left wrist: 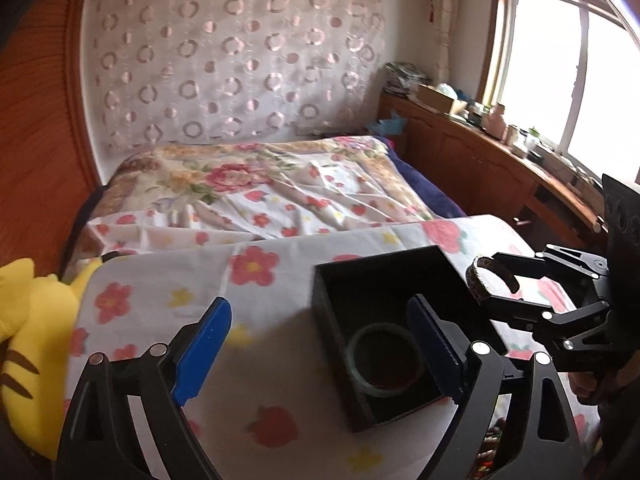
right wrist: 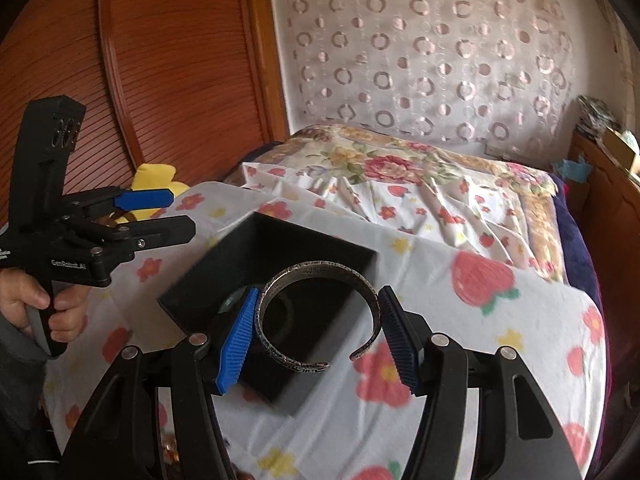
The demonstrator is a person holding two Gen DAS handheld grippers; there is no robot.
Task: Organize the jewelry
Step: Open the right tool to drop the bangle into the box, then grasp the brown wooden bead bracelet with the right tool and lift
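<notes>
A black open box (left wrist: pixel 332 300) sits on a floral cloth surface (left wrist: pixel 248 344); it also shows in the right wrist view (right wrist: pixel 304 252). A pale green bangle (left wrist: pixel 354 350) lies inside the box. My right gripper (right wrist: pixel 318 334) is shut on a silver open cuff bracelet (right wrist: pixel 268 324) and holds it above the box's near edge; in the left wrist view the cuff (left wrist: pixel 476 284) is at the right of the box. My left gripper (left wrist: pixel 320 354) is open and empty, its right finger over the box. It shows at the far left in the right wrist view (right wrist: pixel 176 216).
A yellow striped plush toy (left wrist: pixel 28 320) lies left of the cloth surface. A bed with a flowered quilt (left wrist: pixel 260 184) is behind. A wooden cabinet with clutter (left wrist: pixel 500 148) runs under the window at right. A wooden wardrobe (right wrist: pixel 160 80) stands at left.
</notes>
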